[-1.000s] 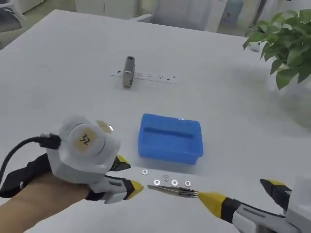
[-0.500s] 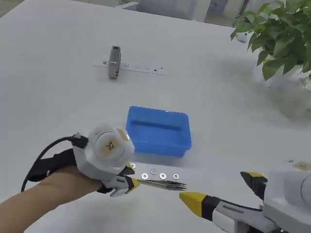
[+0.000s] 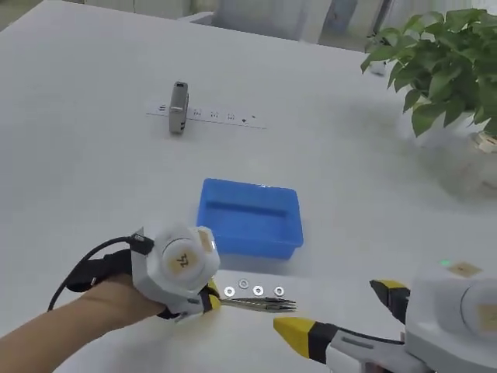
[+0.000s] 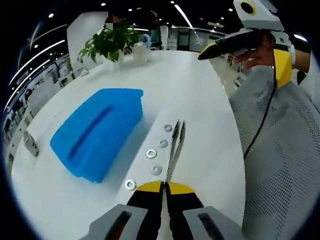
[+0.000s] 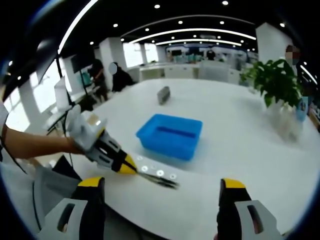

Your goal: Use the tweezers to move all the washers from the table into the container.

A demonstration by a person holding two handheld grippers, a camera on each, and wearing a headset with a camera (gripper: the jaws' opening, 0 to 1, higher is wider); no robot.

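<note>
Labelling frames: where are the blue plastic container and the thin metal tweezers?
blue plastic container (image 3: pixel 247 241): head view, front wall.
thin metal tweezers (image 4: pixel 171 160): left gripper view, mid-shaft.

Head view looks down from above; both gripper views share the blue container (image 3: pixel 248 242).

No legible text; the left hand-held gripper (image 3: pixel 211 300) carries a mark (image 3: pixel 183 262) (unreadable).

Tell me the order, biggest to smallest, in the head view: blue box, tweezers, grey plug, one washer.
1. The blue box, clearly the largest.
2. The tweezers and the grey plug: unsure. The tweezers look longer but thinner, and the plug sits farther from the camera.
3. A washer, the tiniest.
</note>
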